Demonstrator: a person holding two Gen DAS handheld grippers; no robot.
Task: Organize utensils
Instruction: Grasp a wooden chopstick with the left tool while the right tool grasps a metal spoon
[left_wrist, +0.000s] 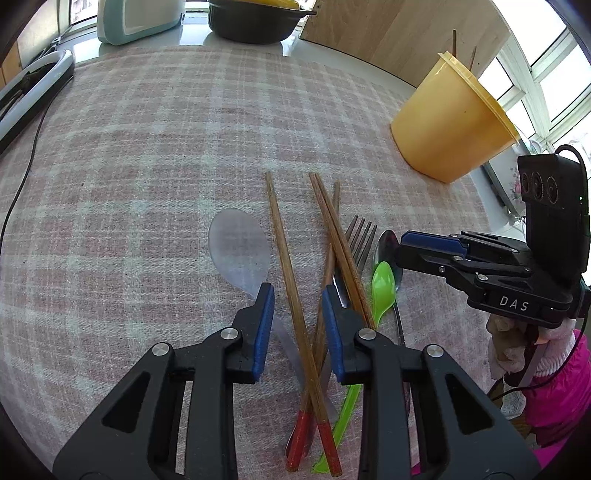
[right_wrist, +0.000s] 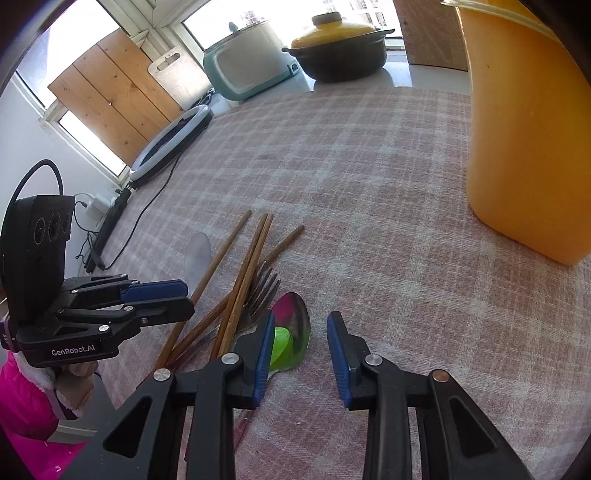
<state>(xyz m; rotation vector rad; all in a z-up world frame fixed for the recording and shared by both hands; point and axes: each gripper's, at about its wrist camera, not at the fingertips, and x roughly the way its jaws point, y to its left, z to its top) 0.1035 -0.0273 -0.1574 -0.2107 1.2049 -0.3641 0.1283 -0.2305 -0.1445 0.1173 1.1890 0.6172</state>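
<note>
A heap of utensils lies on the pink plaid cloth (left_wrist: 147, 184): wooden chopsticks with red ends (left_wrist: 284, 258), a clear plastic spoon (left_wrist: 238, 247), a metal fork (left_wrist: 360, 236), a green plastic spoon (left_wrist: 382, 288) and a metal spoon (left_wrist: 386, 243). My left gripper (left_wrist: 297, 295) hangs low over the heap, open, with one chopstick running between its blue pads untouched. My right gripper (right_wrist: 302, 317) is open beside the metal spoon (right_wrist: 295, 317) and green spoon (right_wrist: 282, 343), holding nothing. A yellow container (left_wrist: 450, 122) with two chopsticks in it stands at the far right.
A ring light (left_wrist: 33, 88) and its cable lie at the cloth's left edge. A pale blue cooker (left_wrist: 136, 18), a black pot with a yellow lid (right_wrist: 336, 48) and a wooden board (left_wrist: 388, 33) stand along the back. A pink sleeve (left_wrist: 554, 387) shows behind the right gripper.
</note>
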